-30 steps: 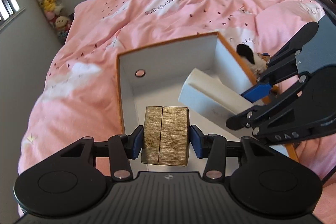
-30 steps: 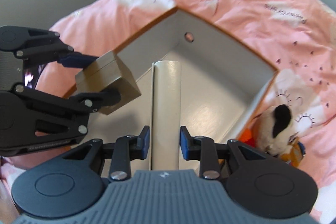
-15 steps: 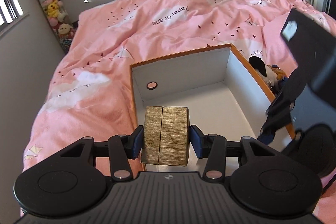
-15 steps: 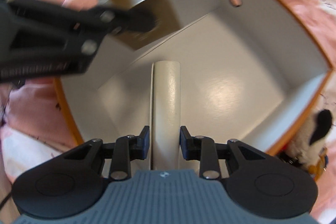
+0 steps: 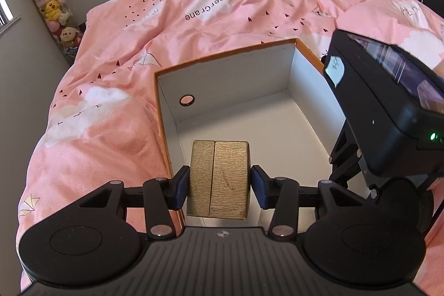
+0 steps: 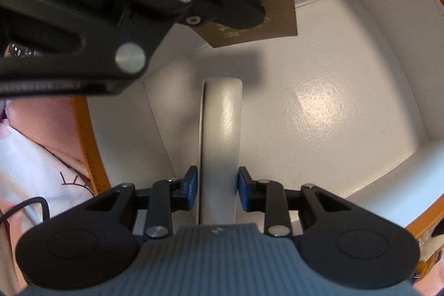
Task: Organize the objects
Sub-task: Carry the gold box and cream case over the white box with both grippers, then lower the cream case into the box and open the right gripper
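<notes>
A: Where is the gold box (image 5: pixel 217 182)?
B: Clamped in the left claw (image 5: pixel 219 186), hanging above the near left corner of the open white box (image 5: pixel 222 79), which sits on the pink bed (image 5: pixel 111 90).
A: And the right claw (image 6: pixel 217 192)?
B: Deep inside that box; its jaws have just been opening, with the pale cylinder (image 6: pixel 222 140) between them; whether the pads still press it, I cannot tell.

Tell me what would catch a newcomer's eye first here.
Probably the gold box clamped in the left gripper, held over the white-lined orange storage box on the pink bedspread. Next, the pale flat pack standing between the right gripper's jaws, which have just been opening, low inside that box.
</notes>
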`<move>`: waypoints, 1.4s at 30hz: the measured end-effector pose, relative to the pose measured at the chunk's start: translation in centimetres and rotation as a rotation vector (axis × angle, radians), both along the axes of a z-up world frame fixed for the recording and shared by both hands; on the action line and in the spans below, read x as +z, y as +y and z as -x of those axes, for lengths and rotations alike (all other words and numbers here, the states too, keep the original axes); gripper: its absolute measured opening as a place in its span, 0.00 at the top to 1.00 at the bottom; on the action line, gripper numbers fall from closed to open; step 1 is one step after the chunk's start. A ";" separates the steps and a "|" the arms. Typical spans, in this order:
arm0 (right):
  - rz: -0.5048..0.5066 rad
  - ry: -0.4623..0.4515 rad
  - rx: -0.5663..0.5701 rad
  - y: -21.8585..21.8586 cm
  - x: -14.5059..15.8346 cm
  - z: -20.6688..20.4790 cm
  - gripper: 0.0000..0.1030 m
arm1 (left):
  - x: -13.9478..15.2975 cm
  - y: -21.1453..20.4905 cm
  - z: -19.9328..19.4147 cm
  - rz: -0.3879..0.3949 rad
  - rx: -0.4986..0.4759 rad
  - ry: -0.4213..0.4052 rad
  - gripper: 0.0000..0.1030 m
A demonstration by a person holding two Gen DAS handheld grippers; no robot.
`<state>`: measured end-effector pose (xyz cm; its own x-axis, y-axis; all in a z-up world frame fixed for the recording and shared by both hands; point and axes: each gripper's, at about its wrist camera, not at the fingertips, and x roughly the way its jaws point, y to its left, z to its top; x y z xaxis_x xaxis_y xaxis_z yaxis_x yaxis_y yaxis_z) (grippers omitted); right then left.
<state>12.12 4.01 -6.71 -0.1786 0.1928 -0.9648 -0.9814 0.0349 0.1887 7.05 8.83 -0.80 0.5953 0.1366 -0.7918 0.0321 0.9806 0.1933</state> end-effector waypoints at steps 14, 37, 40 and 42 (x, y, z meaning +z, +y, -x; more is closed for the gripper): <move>-0.025 -0.129 -0.039 -0.9 2.4 -1.4 0.62 | -0.6 -0.5 0.2 -0.021 -0.036 0.029 0.48; 0.023 -0.110 -0.345 -1.9 4.0 -5.1 0.43 | -1.0 -0.6 1.3 -0.053 -0.079 0.061 0.48; 0.053 -0.119 -0.360 -1.6 3.4 -5.4 0.42 | -1.3 -0.5 1.4 -0.054 -0.074 0.067 0.48; 0.071 -0.118 -0.366 -1.3 3.0 -5.7 0.41 | -1.3 -0.4 1.4 -0.053 -0.070 0.066 0.48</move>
<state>17.85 2.71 -3.68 0.0025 0.1553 -0.9879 -0.9166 0.3952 0.0598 5.63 8.42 -2.13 0.5514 0.1394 -0.8225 0.1150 0.9638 0.2405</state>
